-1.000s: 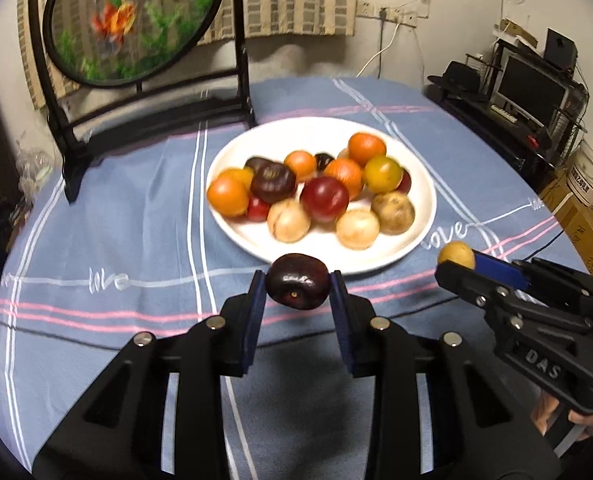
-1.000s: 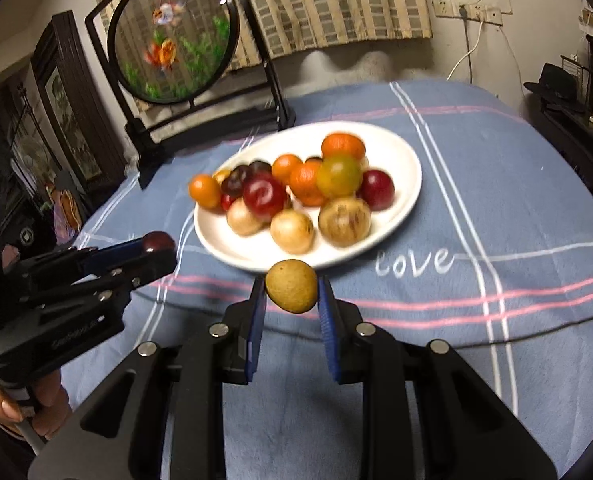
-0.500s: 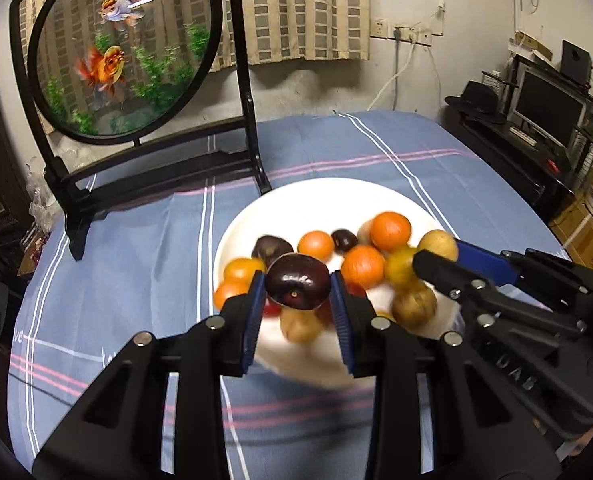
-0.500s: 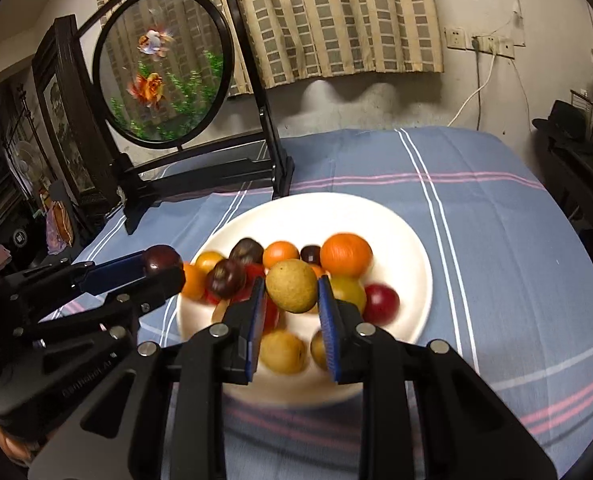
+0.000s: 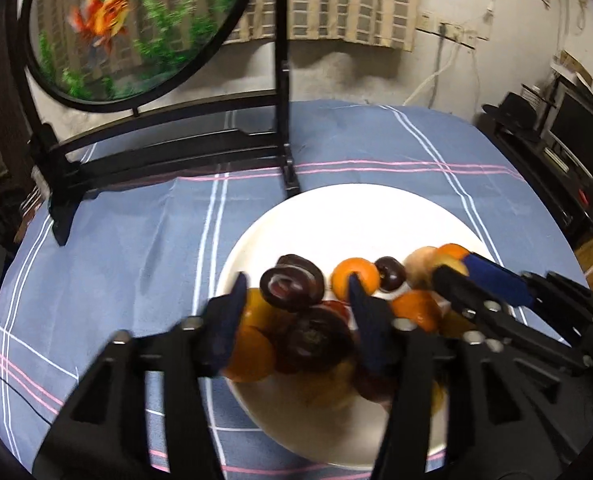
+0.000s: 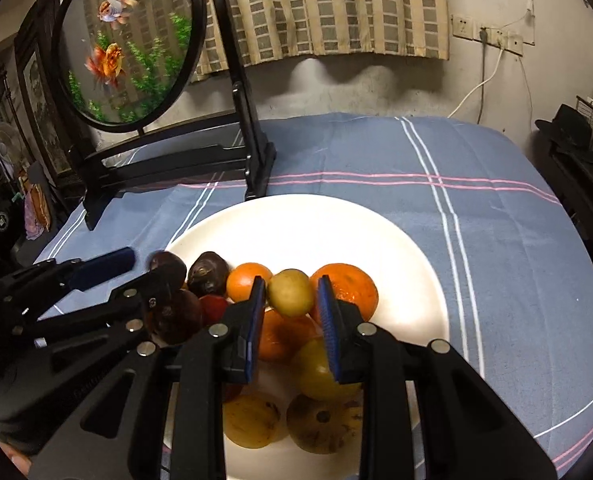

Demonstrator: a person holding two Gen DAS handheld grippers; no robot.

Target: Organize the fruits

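A white plate (image 5: pixel 336 204) (image 6: pixel 296 212) holds a heap of oranges, dark plums and yellow fruits. My left gripper (image 5: pixel 296 310) hovers over the heap's left side and its jaws are opening. The dark plum (image 5: pixel 292 286) sits blurred between the fingers with a gap on both sides. In the right wrist view the left gripper (image 6: pixel 144 266) comes in from the left with that plum (image 6: pixel 163 262) at its tips. My right gripper (image 6: pixel 291 300) is shut on a yellow-green fruit (image 6: pixel 290 292) above the middle of the heap.
A round fish picture (image 5: pixel 128 24) (image 6: pixel 128 44) on a black stand (image 5: pixel 168 156) rises just behind the plate. The blue striped tablecloth (image 6: pixel 476 200) extends to the right. Shelves with a monitor (image 5: pixel 576 140) stand past the table's right edge.
Both grippers have moved forward from the table's front edge to above the plate. The left jaws have spread and released the dark plum. The right still holds the yellow-green fruit.
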